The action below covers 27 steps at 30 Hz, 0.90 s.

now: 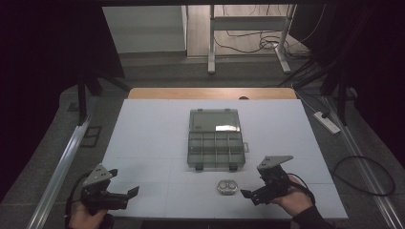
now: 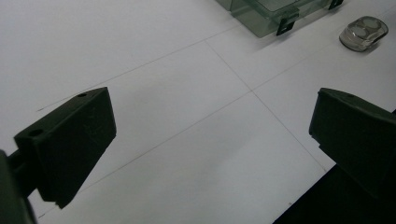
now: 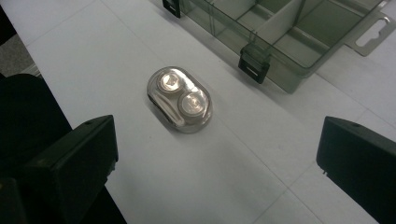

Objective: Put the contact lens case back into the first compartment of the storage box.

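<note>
A clear compartment box (image 1: 215, 138) lies open in the middle of the white table (image 1: 143, 129), its lid folded back. In front of it rests a small clear oval case (image 1: 227, 187) with two round cells. My right gripper (image 1: 251, 195) hovers just right of that case, open and empty; in the right gripper view the case (image 3: 180, 99) lies ahead between the jaws, with the box (image 3: 280, 32) beyond. My left gripper (image 1: 126, 198) is at the near left corner, open and empty; its view has the case (image 2: 363, 32) and box corner (image 2: 275, 14) far off.
The table's front edge runs close under both grippers. A wooden strip (image 1: 210, 93) borders the far side. Beyond stand a desk frame (image 1: 248, 38) and cables on the floor; a power strip (image 1: 327, 121) lies off the right side.
</note>
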Tool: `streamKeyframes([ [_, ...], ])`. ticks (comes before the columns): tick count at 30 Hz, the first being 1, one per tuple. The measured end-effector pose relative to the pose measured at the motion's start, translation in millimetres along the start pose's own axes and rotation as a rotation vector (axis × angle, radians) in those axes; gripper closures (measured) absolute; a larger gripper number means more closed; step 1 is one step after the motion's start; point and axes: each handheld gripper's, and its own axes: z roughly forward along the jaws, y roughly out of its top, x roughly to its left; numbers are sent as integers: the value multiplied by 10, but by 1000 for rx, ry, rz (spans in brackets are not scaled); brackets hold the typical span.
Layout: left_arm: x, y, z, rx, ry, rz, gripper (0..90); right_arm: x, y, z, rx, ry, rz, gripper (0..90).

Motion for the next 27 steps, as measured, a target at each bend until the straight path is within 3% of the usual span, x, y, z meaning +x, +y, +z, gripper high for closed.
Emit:
streamKeyframes([
  [12,4,1,1,0,-4,-2,5,33,107,133,30,14,-34,0],
  [20,3,2,2,0,-4,-2,6,80,178,227,78,9,-49,0],
  [27,5,3,3,0,-6,-2,6,147,261,349,124,41,-80,0],
])
